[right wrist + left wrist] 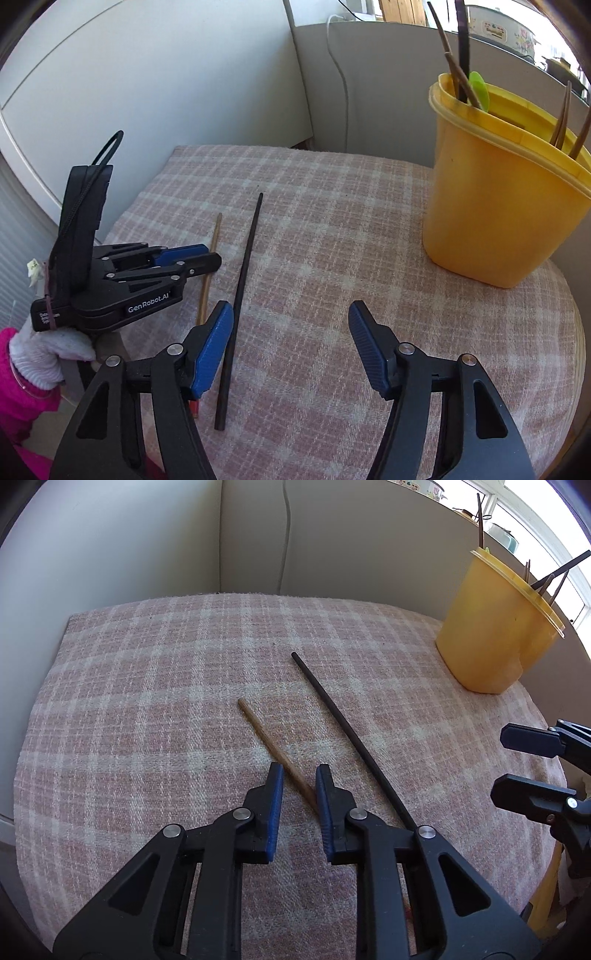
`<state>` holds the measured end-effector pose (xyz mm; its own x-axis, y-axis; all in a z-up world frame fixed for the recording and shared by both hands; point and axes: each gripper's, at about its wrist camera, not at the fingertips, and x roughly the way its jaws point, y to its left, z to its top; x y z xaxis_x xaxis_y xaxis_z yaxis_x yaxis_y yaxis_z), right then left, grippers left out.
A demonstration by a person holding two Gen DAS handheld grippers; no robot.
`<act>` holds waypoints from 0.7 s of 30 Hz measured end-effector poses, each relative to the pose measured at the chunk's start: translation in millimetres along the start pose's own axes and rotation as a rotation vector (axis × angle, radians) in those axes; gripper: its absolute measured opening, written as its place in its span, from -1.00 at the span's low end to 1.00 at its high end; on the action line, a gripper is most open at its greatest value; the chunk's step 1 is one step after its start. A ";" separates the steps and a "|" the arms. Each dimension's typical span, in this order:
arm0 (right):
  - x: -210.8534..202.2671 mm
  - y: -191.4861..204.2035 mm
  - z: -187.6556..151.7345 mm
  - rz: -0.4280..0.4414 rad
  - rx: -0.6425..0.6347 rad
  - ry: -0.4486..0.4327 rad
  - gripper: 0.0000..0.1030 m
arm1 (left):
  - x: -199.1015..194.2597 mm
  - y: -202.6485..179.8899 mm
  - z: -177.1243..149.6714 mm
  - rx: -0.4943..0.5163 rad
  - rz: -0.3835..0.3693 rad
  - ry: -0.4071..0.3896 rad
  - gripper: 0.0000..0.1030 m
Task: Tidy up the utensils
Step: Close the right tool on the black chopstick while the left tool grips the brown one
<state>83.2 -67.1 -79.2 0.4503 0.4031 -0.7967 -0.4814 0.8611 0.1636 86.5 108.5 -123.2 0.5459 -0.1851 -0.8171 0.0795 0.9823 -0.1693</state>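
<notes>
- At the left, the left tool was seen with its jaws spread a little around the wooden chopstick, which was not yet pinched and lay flat on the checked cloth of the bench.
- Just beside it, the black chopstick lay untouched on the cloth.
- The right tool was held spread wide and empty (nothing between its pads).
- At the far right, the yellow holder was already stocked with several sticks and a green utensil; two pieces were judged left to be put away.
</notes>
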 end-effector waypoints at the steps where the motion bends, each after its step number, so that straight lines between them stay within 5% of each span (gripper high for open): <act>1: 6.1 2.3 4.3 0.002 -0.008 0.017 0.20 | -1.7 2.3 -1.5 -0.004 -0.003 0.001 -0.64; 4: 24.5 10.2 17.1 0.011 -0.037 0.065 -0.02 | -8.5 10.7 -6.3 -0.026 -0.018 0.004 -0.64; 12: 80.8 26.5 42.8 0.044 -0.048 0.193 -0.22 | -19.2 33.5 -9.3 -0.127 -0.068 0.041 -0.59; 21: 99.9 28.5 49.6 0.026 -0.050 0.254 -0.60 | -10.6 18.3 -1.4 -0.088 -0.046 0.083 -0.41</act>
<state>151.7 13.1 -125.3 0.2373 0.3284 -0.9142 -0.5300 0.8325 0.1615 81.1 128.4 -118.4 0.4727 -0.2349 -0.8494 0.0274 0.9673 -0.2523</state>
